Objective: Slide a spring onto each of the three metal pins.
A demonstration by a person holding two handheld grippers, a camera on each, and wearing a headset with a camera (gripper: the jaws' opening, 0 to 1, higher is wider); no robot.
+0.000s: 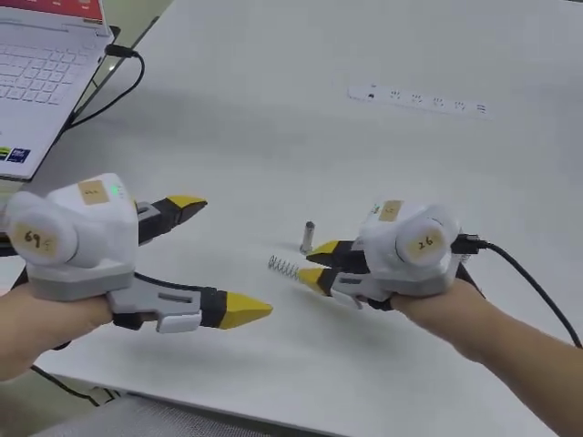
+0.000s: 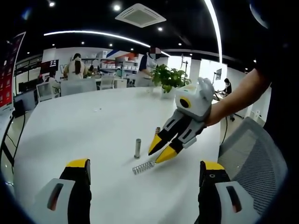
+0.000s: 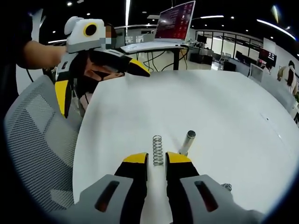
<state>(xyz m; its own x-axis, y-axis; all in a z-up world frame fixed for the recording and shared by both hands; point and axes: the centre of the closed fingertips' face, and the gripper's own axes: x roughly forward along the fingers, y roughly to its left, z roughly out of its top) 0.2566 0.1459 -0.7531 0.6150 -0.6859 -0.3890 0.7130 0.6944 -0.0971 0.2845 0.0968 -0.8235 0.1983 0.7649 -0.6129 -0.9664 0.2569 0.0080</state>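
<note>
A small metal spring [image 1: 283, 266] [image 2: 143, 166] [image 3: 157, 148] lies flat on the white table [image 1: 273, 137]. A short metal pin [image 1: 308, 237] [image 2: 138, 148] [image 3: 188, 141] stands upright just beyond it. My right gripper [image 1: 314, 263] [image 3: 157, 159] is low over the table with its yellow tips a narrow gap apart. The spring's near end sits between them, untouched as far as I can see. My left gripper [image 1: 219, 257] [image 2: 145, 164] is wide open and holds nothing, a little left of the spring. A second small pin-like part [image 2: 157, 131] stands farther back.
A laptop [image 1: 41, 64] with a black cable [image 1: 118, 86] sits at the table's far left. A white power strip [image 1: 419, 98] lies at the far right. A grey mesh chair [image 3: 37, 140] stands at the table's near edge. A small metal part [image 3: 226, 187] lies right of my right gripper.
</note>
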